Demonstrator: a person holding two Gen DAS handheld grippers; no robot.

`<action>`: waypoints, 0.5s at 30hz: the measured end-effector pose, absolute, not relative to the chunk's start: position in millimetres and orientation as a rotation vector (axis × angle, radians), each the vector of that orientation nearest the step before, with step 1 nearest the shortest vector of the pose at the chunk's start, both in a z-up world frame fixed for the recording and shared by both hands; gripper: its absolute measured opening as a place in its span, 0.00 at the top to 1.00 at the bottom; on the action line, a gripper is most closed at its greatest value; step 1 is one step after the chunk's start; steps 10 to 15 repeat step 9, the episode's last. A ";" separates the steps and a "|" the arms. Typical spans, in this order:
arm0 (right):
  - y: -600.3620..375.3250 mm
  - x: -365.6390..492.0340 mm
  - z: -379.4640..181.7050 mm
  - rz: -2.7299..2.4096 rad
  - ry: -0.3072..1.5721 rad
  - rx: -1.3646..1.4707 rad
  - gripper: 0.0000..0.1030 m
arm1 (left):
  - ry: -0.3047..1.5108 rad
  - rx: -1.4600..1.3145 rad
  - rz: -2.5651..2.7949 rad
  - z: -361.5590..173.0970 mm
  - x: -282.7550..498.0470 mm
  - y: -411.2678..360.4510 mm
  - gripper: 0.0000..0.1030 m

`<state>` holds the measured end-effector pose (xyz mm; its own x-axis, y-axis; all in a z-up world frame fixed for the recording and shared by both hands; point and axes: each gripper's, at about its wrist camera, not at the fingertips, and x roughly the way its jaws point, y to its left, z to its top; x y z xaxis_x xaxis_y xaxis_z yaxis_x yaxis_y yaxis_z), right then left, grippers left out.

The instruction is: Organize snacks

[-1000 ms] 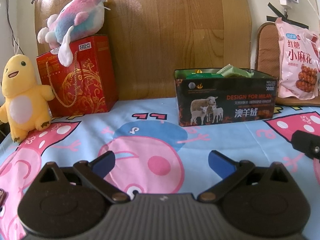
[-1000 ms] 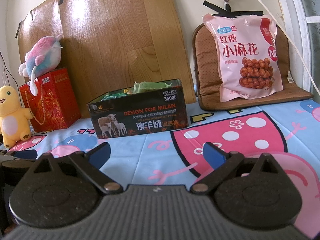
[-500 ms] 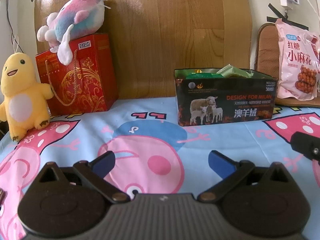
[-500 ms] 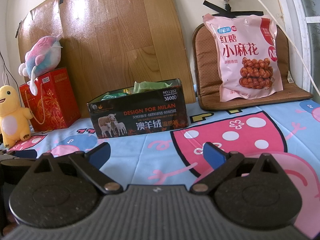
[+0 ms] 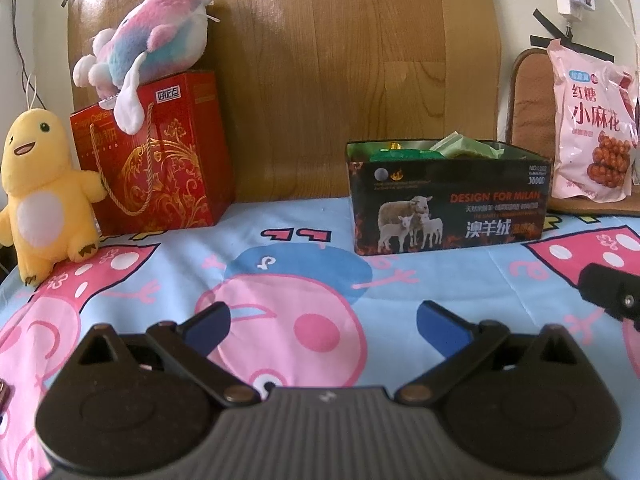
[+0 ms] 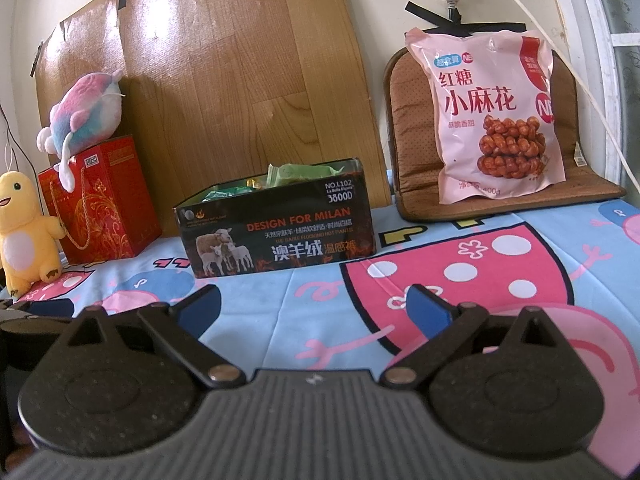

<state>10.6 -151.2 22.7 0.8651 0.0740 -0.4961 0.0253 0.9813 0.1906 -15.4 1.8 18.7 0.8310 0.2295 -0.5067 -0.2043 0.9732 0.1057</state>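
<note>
Both the left tongs [image 5: 323, 326] and the right tongs [image 6: 314, 307] are held released and empty above the cartoon-printed blue and pink sheet [image 5: 304, 280]. Green snack packets [image 6: 298, 174] are seen inside the black cardboard box [image 6: 280, 236]. A large pink snack bag [image 6: 494, 120] is propped upright against the brown cushion [image 6: 408, 120], well apart from both tongs.

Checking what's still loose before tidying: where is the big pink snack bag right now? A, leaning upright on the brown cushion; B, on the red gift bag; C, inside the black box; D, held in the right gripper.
A: the pink snack bag leans upright on the brown cushion.
</note>
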 end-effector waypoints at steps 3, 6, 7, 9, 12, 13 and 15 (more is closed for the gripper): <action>-151.1 10.3 22.7 0.025 0.526 0.194 0.03 | 0.524 0.053 0.216 19.7 -17.9 0.5 0.01; -151.3 10.0 22.7 0.026 0.526 0.195 0.02 | 0.495 0.077 0.206 21.2 -22.1 -4.4 0.01; -151.0 10.6 22.8 0.025 0.526 0.195 0.03 | 0.493 0.084 0.207 21.1 -22.1 -5.7 0.00; -150.9 10.3 22.8 0.025 0.526 0.194 0.03 | 0.510 0.080 0.201 20.2 -19.5 -5.2 0.00; -150.9 10.3 22.8 0.025 0.526 0.194 0.03 | 0.510 0.080 0.201 20.2 -19.5 -5.2 0.00; -150.9 10.3 22.8 0.025 0.526 0.194 0.03 | 0.510 0.080 0.201 20.2 -19.5 -5.2 0.00; -150.9 10.3 22.8 0.025 0.526 0.194 0.03 | 0.510 0.080 0.201 20.2 -19.5 -5.2 0.00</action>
